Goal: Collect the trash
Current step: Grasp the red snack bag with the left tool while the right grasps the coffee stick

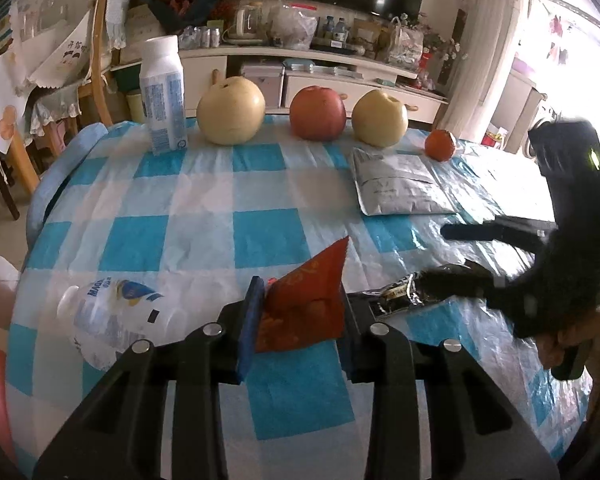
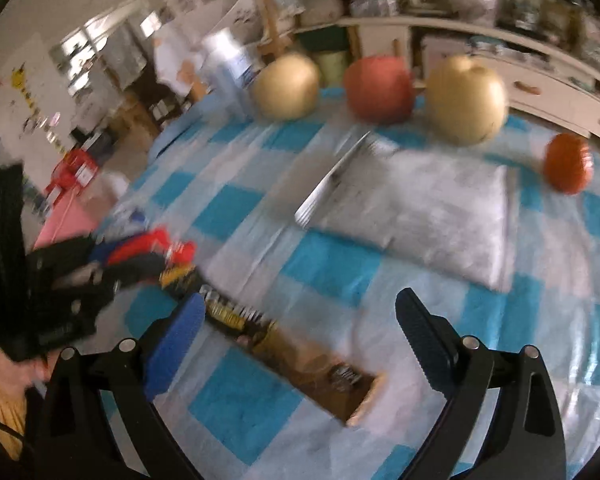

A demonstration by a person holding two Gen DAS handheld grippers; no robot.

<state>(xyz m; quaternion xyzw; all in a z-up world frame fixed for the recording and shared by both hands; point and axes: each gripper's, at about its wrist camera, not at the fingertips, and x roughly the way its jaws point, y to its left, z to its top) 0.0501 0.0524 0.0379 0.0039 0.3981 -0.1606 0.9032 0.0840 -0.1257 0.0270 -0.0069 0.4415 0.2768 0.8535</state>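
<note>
Left gripper (image 1: 300,316) pinches red wrapper (image 1: 304,304); right gripper (image 2: 300,340) gapes wide over brown wrapper (image 2: 300,360) on checked tablecloth (image 1: 204,200).

Tablecloth (image 1: 204,216): thin glossy plastic, wrinkled. Far-right pouch (image 1: 400,184): crinkled silver foil. Near red wrapper (image 1: 304,304): shiny film. Left bottle (image 1: 116,320): clear plastic. Pads (image 1: 248,328): blue, ribbed, matt.

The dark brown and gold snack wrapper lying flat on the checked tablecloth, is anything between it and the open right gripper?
Nothing visible is. The dark brown and gold snack wrapper lies bare on the blue and white checked tablecloth, already partly between the open fingers of the right gripper. The picture is blurred.
</note>
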